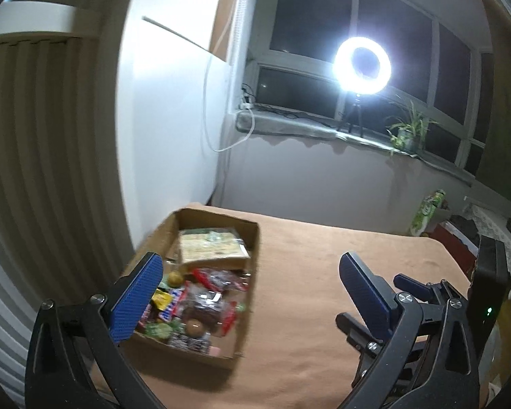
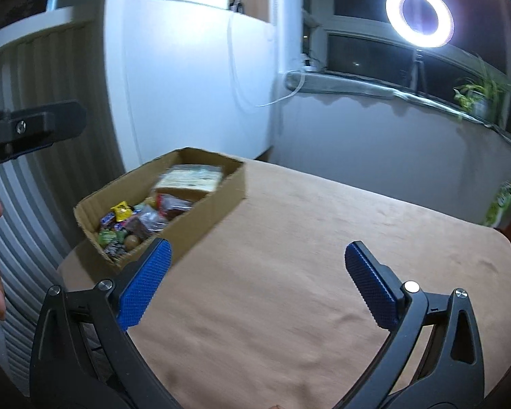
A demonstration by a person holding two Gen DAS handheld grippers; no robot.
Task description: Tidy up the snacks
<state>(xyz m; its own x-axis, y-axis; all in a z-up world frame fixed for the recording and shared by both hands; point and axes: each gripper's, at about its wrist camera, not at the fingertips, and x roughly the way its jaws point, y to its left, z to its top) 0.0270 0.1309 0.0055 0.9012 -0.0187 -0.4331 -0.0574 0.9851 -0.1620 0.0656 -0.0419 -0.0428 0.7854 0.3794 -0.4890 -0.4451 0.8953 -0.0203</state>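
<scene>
A corrugated cardboard box (image 1: pixel 201 272) heaped with crinkly wrapped snacks (image 1: pixel 194 303) sits at the far left of the tan cloth-covered counter (image 2: pixel 306 255). The left hand-held gripper (image 1: pixel 248 296) and right hand-held gripper (image 2: pixel 259 283) hold their blue knurled pads wide apart, gripping nothing.

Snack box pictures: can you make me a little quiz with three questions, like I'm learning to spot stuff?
1. True or false: the cardboard box already has snacks in it.
2. What glows on the windowsill? A) ring light B) candle C) television
3. Fill in: the left gripper and right gripper both have jaws that are ____ and empty.

Key: 1 true; 2 A; 3 open.
</scene>
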